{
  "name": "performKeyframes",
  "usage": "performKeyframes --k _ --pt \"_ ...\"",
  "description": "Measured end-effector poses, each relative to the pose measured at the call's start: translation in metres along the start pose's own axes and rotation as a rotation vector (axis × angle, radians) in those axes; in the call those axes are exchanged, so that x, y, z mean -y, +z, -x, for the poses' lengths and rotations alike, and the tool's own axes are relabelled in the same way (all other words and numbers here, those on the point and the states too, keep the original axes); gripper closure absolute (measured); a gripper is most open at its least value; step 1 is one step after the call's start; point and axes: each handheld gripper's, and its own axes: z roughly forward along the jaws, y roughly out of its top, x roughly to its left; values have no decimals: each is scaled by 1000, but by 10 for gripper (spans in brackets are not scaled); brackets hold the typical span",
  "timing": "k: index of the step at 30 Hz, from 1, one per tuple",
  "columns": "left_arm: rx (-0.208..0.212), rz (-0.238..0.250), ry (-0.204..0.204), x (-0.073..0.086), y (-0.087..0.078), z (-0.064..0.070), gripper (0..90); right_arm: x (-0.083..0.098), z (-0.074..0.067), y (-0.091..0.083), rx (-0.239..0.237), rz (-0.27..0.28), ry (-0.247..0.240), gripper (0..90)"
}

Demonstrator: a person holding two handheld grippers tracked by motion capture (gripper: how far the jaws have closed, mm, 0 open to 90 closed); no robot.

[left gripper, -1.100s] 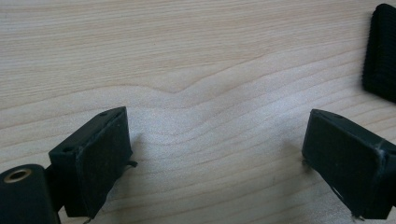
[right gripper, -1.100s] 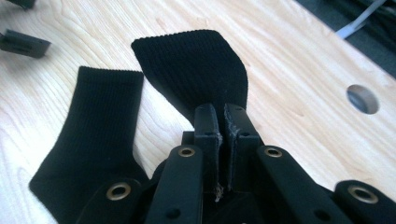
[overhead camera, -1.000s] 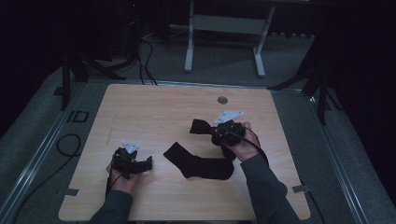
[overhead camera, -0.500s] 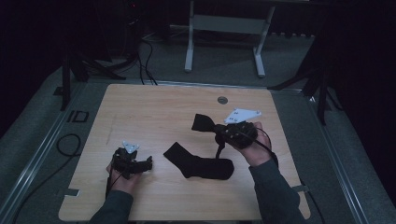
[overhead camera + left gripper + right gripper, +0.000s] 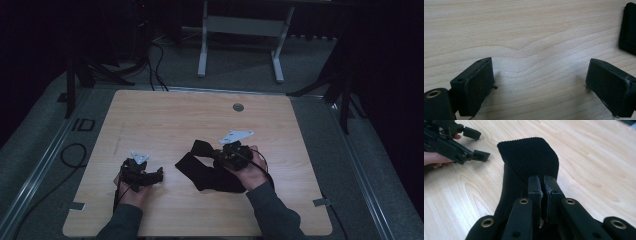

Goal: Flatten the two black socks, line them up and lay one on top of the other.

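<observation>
The left gripper point(image 5: 156, 174) sits low at the near left of the wooden table point(image 5: 165, 120), held in the person's left hand point(image 5: 131, 194). Its jaws stand wide apart with bare wood between them, as the left gripper view shows; the pads point(image 5: 477, 90) grip nothing. Off to the far right of those jaws, a dark ribbed edge of the black sock point(image 5: 628, 28) comes into that view, well clear of the pads.

Just to the right of the left gripper, apart from it, lies the black sock point(image 5: 197, 170). It is bent: a lower part lies flat on the table and runs from the left gripper's side toward the person's right hand point(image 5: 255, 175), while the upper part is lifted and folded back over it. In the right gripper view its long axis runs straight away from the jaws, with the ribbed cuff end point(image 5: 529, 152) pointing away from the right gripper, toward the left gripper point(image 5: 477, 143) seen beyond at the upper left.

The right gripper point(image 5: 216, 153) is clamped tight on the sock: its two jaws are pressed almost together with the knit fabric pinched between them.

Beyond both grippers the table carries a small round grommet point(image 5: 238, 107) near its far edge. Past the table stand a white metal frame point(image 5: 240, 30) and loose cables point(image 5: 155, 60) on the grey floor. Nothing lies between the two grippers but the sock itself.
</observation>
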Motion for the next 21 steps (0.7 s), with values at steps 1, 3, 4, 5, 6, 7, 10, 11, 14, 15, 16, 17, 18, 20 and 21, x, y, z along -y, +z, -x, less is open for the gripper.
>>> performKeyframes --k 1,3,4,5,6,7,10,11,14,15,16,17,18,20,21 --pt "-1 1 -2 0 0 0 82 1 -1 5 -6 -6 6 850" --pt "-3 2 -5 0 0 0 82 2 -5 15 -9 -18 15 851" --pt "-4 2 -5 0 0 1 82 2 -7 20 -11 -23 20 850" --pt "-5 3 -7 0 0 1 83 2 -8 24 -12 -29 26 851" --pt "-7 3 -8 0 0 1 84 3 -9 29 -12 -34 31 850" --pt "-7 3 -9 0 0 1 85 3 -10 33 -8 -38 35 850" --pt "-8 3 -9 0 0 1 85 3 -12 46 2 -59 51 850" --pt "-8 3 -9 0 0 1 85 4 -13 50 9 -68 54 851" --pt "-9 3 -8 0 0 1 86 6 -15 60 20 -89 63 850" --pt "-9 3 -8 0 0 1 86 6 -16 63 21 -92 66 850" --pt "-9 4 -10 0 0 1 85 6 -17 66 17 -95 67 850" --pt "-10 4 -11 1 0 1 86 6 -19 68 16 -97 68 850" --pt "-11 4 -13 1 0 2 86 7 -21 69 15 -99 71 850" --pt "-12 8 -13 1 -1 2 96 7 -24 72 17 -104 64 851" --pt "-13 13 -14 2 -2 2 112 7 -26 74 24 -110 63 850"
